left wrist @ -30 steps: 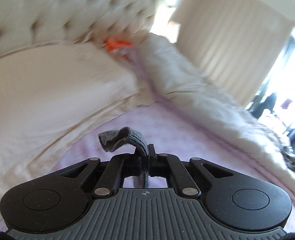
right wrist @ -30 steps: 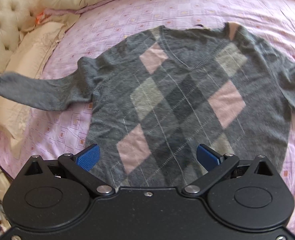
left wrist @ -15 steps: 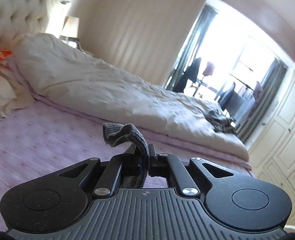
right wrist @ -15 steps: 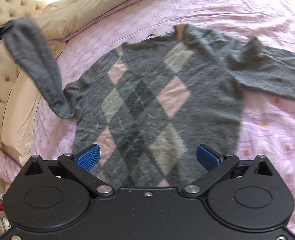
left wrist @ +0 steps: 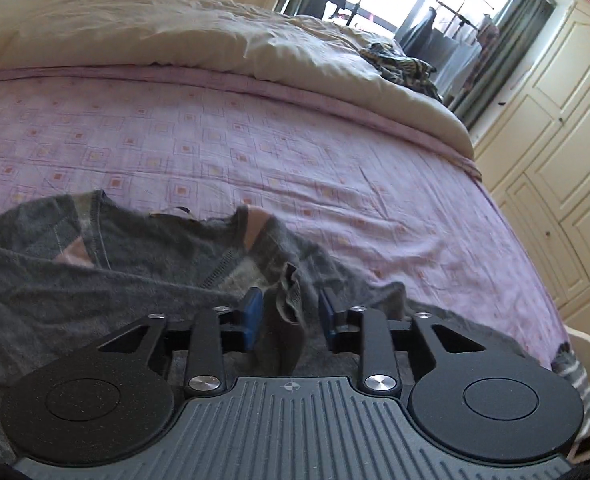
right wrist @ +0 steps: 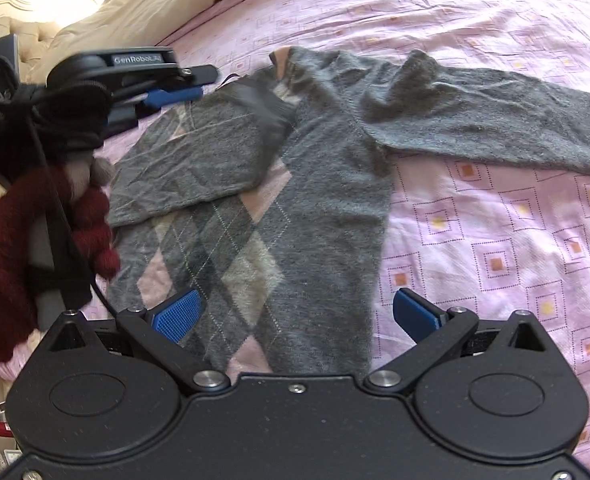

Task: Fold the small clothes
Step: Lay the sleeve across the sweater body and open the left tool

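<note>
Right wrist view: the sweater (right wrist: pixel 295 184) lies flat on the bed (right wrist: pixel 495 240), one sleeve (right wrist: pixel 199 152) already folded across its chest. My left gripper (left wrist: pixel 289 312) has its fingers apart with the cuff (left wrist: pixel 287 300) loose between them; if I pull away carelessly the cuff could snag and drag the fold open. My right gripper (right wrist: pixel 295 312) hangs over the hem, fingers wide apart, holding nothing.

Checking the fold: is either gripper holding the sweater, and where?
Neither. The left gripper is open around the cuff; the right gripper is open above the sweater.
</note>
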